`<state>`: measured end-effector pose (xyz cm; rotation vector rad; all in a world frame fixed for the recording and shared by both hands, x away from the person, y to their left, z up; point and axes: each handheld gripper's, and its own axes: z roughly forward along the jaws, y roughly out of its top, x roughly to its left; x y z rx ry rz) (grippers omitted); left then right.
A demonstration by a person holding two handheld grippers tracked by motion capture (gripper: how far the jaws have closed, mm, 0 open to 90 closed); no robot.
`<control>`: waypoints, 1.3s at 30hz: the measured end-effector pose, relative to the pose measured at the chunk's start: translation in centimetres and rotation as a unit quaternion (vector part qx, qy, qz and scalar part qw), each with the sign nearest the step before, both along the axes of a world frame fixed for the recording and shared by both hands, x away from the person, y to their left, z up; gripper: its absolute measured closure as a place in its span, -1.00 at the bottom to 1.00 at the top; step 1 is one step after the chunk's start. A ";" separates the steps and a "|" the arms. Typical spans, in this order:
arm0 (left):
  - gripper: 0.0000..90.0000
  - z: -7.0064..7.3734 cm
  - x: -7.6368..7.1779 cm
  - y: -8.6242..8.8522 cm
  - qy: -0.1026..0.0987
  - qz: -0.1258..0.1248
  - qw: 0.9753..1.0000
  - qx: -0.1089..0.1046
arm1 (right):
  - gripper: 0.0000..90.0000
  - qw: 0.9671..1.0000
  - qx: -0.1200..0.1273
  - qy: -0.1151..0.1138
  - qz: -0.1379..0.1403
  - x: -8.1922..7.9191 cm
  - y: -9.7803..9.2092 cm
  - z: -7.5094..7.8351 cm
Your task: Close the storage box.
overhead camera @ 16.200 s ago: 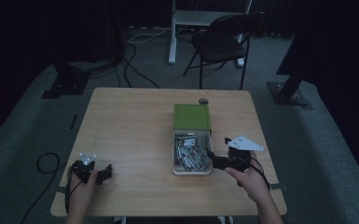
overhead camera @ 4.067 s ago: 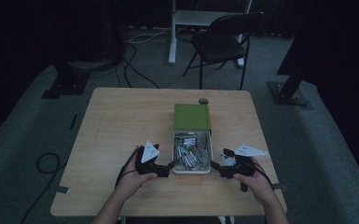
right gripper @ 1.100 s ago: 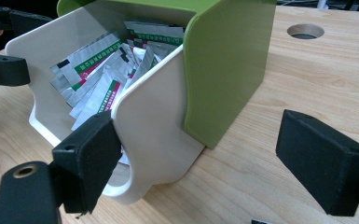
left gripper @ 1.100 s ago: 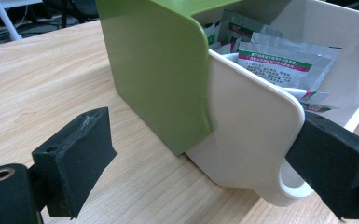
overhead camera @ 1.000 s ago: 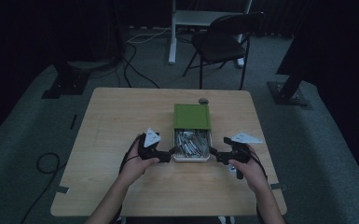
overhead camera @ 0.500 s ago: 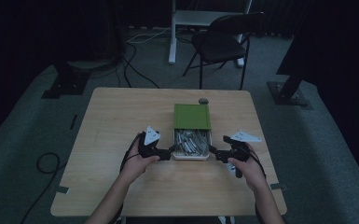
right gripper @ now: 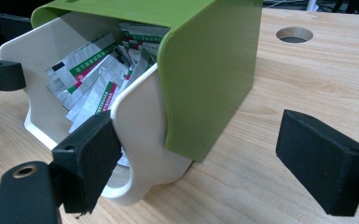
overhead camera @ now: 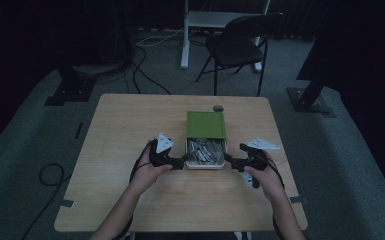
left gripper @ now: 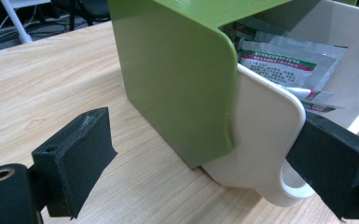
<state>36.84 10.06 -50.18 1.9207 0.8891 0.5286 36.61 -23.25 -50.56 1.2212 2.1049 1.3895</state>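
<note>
The white box (overhead camera: 205, 161) with the green lid (overhead camera: 206, 124) stood on the bench (overhead camera: 130, 125), holding silver sachets (right gripper: 91, 81) whose green-and-red label print was too small to read. Since half a second earlier, nothing had visibly shifted. The left tongs (overhead camera: 179, 162) and right tongs (overhead camera: 231, 162), released, flanked the box's side tabs, both hands level and pointing inward.

We find high view dim, murky, surroundings near black. Gripper views bright, evenly lit, sharp; soft shadows; jaws at 6 o'clock slightly blurred.
</note>
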 end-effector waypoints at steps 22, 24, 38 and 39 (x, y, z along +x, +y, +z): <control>-0.80 0.0 0.7 -0.1 0.000 0.008 1.000 -0.001 | -0.70 1.000 0.000 0.000 -0.011 0.8 0.2 0.0; -0.80 -0.1 0.8 -0.1 0.001 0.010 1.000 -0.003 | -0.70 1.000 -0.001 0.000 -0.015 0.8 0.3 -0.1; -0.80 0.0 1.7 -0.2 -0.004 0.020 1.000 0.003 | -0.70 1.000 0.004 0.001 -0.031 1.6 0.6 -0.2; -0.80 0.0 1.8 -0.2 -0.003 0.021 1.000 0.003 | -0.70 0.999 0.005 0.002 -0.032 1.6 0.6 -0.3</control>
